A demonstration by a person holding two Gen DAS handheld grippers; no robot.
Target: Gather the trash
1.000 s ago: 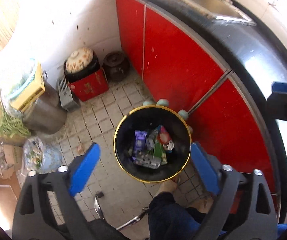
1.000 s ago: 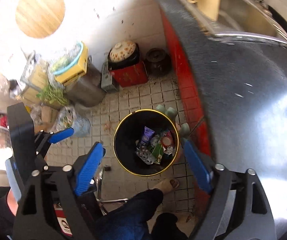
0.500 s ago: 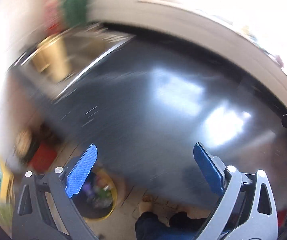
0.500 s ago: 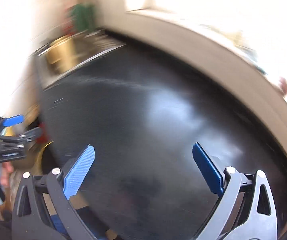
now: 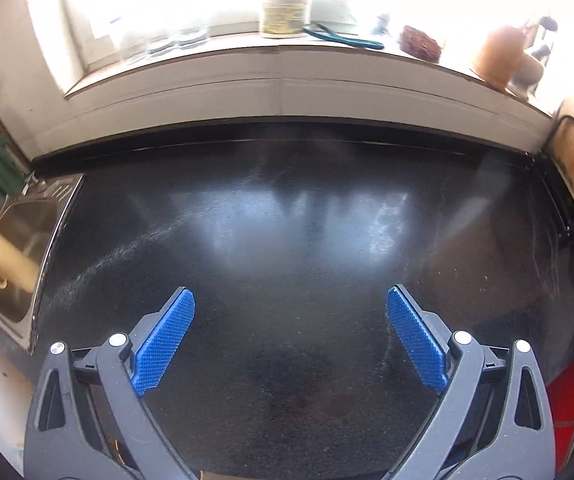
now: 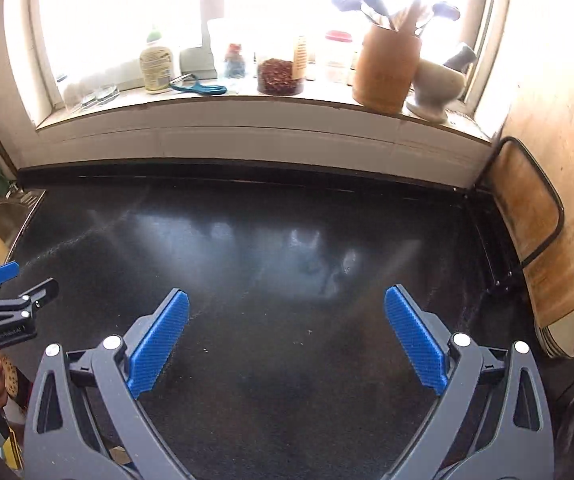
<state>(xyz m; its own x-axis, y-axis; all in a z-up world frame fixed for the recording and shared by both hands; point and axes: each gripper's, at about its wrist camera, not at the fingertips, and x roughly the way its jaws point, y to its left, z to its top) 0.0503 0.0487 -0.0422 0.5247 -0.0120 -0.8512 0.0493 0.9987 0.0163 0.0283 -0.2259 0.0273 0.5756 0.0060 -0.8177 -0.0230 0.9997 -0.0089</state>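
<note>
My left gripper is open and empty, held over the black countertop. My right gripper is open and empty too, over the same countertop. The left gripper also shows at the left edge of the right wrist view. No trash and no trash bin is in view now.
A steel sink with a yellow jug lies at the counter's left end. The window sill holds a bottle, blue scissors, jars, a utensil pot and a mortar. A wooden board leans at the right.
Both grippers have swung up from the black bin of wrappers on the floor to face the countertop and window. Both stayed open and empty.
</note>
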